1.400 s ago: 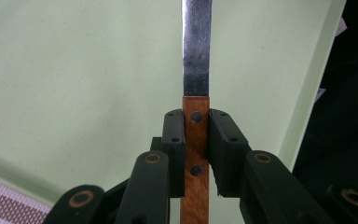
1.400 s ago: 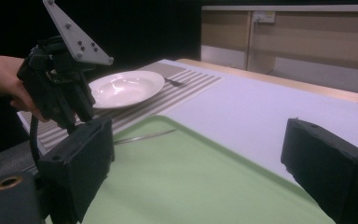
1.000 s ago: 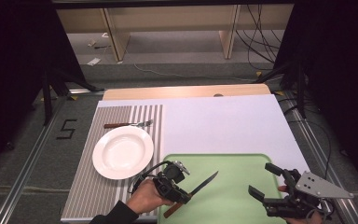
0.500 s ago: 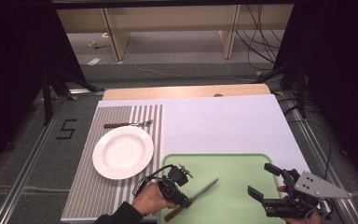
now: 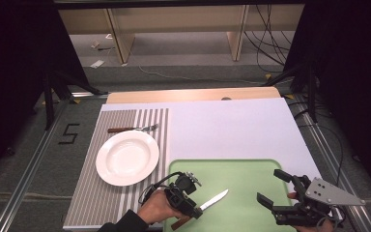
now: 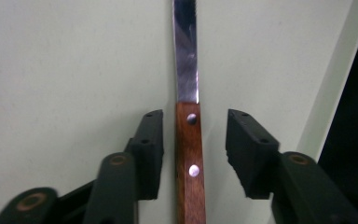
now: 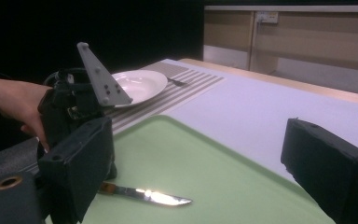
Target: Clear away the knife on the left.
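Note:
A knife with a brown wooden handle and a steel blade lies on the green tray, near its front left corner. My left gripper is over the handle with its jaws on either side; they have just been opening. In the left gripper view the knife lies between the pads with a gap on both sides of it. My right gripper stands open with nothing in it over the tray's front right part. From the right gripper view I see the knife flat on the tray beside the left gripper.
A white plate sits on a striped placemat left of the tray. A fork lies beyond the plate. The white table top stretches behind the tray.
The left gripper's jaws have come apart from the knife's handle, and the knife now lies flat on the tray instead of tilting in the grip. The right gripper has not moved.

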`<state>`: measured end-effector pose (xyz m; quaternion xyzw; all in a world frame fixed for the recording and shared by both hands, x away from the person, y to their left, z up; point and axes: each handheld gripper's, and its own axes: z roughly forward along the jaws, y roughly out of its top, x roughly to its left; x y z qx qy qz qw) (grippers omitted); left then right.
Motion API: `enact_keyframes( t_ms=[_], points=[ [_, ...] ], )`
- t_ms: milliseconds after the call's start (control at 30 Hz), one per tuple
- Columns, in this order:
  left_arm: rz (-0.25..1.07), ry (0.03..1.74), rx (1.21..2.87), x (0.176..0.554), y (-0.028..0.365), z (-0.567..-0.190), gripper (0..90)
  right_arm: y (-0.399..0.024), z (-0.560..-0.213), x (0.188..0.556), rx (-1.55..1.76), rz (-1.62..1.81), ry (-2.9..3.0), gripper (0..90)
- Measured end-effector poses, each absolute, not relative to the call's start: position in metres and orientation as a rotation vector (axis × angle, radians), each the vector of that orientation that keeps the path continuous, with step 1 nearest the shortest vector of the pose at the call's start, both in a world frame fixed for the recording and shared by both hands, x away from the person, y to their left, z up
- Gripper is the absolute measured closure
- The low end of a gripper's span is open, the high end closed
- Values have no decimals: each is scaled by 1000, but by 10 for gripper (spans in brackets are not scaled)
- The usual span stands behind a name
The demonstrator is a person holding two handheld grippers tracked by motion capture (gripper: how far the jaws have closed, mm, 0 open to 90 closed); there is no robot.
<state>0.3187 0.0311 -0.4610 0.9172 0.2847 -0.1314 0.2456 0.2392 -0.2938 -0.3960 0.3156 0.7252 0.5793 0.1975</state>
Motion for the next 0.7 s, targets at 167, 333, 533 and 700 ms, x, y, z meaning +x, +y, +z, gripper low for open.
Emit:
enact_keyframes(
  t_ms=[167,333,533,700],
  points=[
    [-258,686,2387,314,28,-446,446,-294,-396,239,882,1624,2031,105],
    [-170,570,2417,304,16,-445,448,-293,-396,239,875,1622,2033,105],
    [-222,490,2473,299,0,-451,685,-293,-396,239,882,1619,2031,105],
    [-228,439,2498,297,-5,-453,785,-294,-396,239,883,1622,2028,105]
  ],
)
